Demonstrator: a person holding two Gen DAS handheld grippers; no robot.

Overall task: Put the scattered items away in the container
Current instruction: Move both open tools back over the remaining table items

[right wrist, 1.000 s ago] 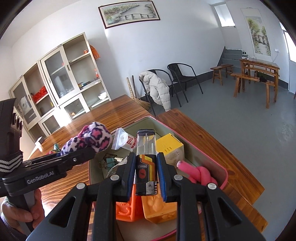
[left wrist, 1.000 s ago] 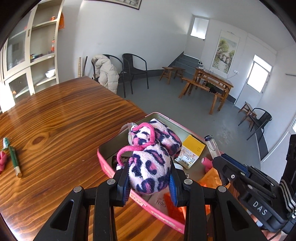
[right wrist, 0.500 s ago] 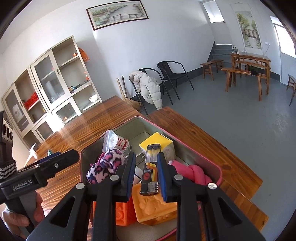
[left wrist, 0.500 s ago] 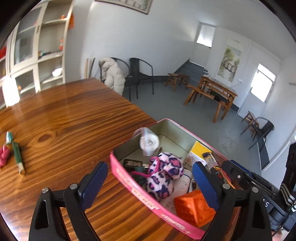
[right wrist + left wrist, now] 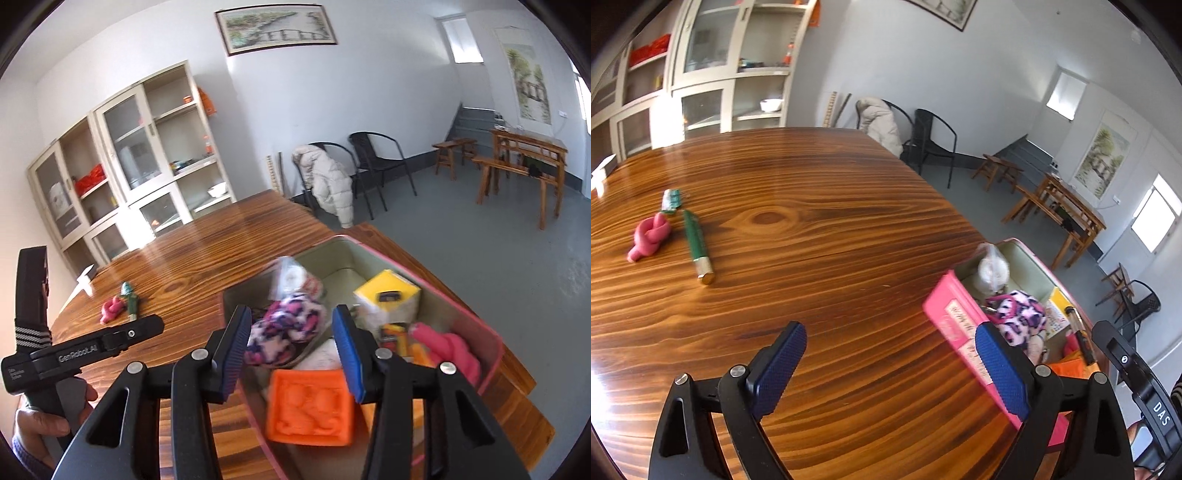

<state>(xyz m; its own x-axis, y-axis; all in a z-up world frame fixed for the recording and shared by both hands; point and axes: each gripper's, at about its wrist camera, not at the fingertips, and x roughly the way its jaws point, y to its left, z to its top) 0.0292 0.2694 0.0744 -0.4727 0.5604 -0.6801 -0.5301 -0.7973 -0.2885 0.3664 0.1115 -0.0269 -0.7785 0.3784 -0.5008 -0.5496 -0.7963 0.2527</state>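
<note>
The pink tin [image 5: 955, 317] [image 5: 491, 354] stands at the table's right end. It holds a leopard plush [image 5: 1019, 314] [image 5: 284, 325], an orange block [image 5: 310, 402], a yellow box [image 5: 388, 295], a lighter [image 5: 393, 334], a pink knot [image 5: 447, 347] and a plastic bag [image 5: 990, 266]. My left gripper [image 5: 890, 365] is open wide over bare wood, left of the tin. My right gripper [image 5: 290, 350] hangs over the tin with its jaws opening and nothing between the pads. Another pink knot [image 5: 650, 234] [image 5: 112, 310] and a green pen [image 5: 696, 243] [image 5: 131, 299] lie far left on the table.
A small green packet [image 5: 672, 199] lies just beyond the pen. The wooden table [image 5: 812, 221] stretches left and back toward glass cabinets [image 5: 147, 158]. Chairs, one with a pale coat [image 5: 332, 184], stand past the table's far edge.
My left gripper let the leopard plush drop into the tin, opened wide and swung left over the table. My right gripper released the lighter into the tin and its jaws spread.
</note>
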